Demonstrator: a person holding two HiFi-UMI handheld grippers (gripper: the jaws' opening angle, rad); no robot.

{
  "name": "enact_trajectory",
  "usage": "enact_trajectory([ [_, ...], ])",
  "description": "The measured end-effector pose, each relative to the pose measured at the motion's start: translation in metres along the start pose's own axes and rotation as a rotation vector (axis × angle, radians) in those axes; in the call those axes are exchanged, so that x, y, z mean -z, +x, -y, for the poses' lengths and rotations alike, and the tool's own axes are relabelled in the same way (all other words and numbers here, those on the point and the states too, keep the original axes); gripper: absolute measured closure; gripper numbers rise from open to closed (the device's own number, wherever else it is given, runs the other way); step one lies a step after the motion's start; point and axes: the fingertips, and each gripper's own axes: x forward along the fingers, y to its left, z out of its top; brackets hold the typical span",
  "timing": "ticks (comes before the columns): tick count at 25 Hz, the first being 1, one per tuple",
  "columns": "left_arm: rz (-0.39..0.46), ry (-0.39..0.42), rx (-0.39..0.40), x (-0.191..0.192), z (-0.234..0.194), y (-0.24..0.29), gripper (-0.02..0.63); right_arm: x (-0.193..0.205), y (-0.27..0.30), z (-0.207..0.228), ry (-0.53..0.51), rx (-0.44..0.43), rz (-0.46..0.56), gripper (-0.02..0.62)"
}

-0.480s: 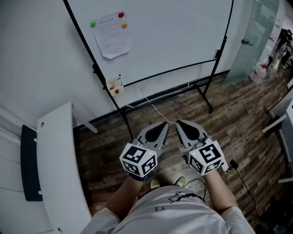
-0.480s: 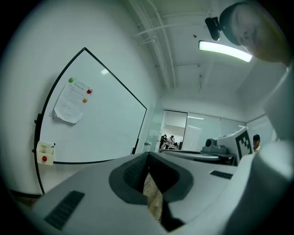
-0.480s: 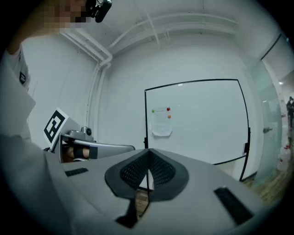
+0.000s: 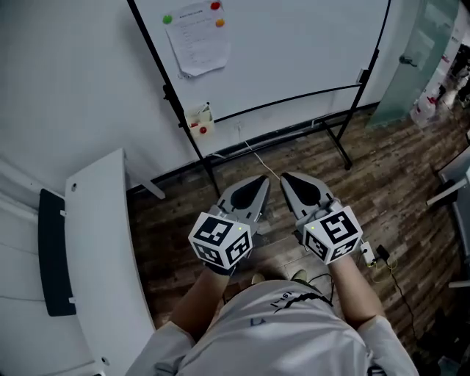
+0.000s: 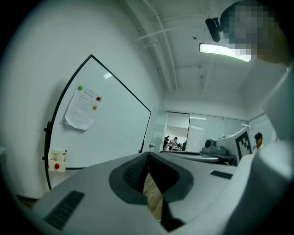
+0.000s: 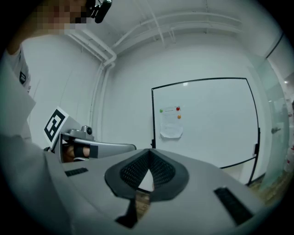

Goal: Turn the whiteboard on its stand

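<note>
Both left gripper (image 4: 261, 181) and right gripper (image 4: 286, 178) have fingers pressed together, empty, facing the whiteboard (image 4: 294, 59)

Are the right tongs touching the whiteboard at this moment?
Apart. In the head view the right tongs are shut and empty, and bare wooden floor lies between their tips and the whiteboard on its stand.

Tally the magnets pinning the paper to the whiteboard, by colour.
Green magnet: 1
Red magnet: 1
Orange magnet: 1
Total: 3
</note>
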Motion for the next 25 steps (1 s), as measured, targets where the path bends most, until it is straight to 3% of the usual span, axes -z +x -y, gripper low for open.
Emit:
enact_trajectory([
  [5,0.023,-0.012,0.002,-0.001,-0.021,-0.015,0.594,0.0,0.022,-0.019,0.024,-0.04,0.015,0.583],
  [10,0.009,-0.048,-0.009,0.015,-0.044,-0.029,0.594,0.013,0.029,-0.026,0.061,-0.015,-0.004,0.583],
  [25,0.005,-0.041,-0.19,0.011,-0.185,-0.032,0.595,0.033,0.159,-0.017,0.098,-0.14,0.006,0.583],
])
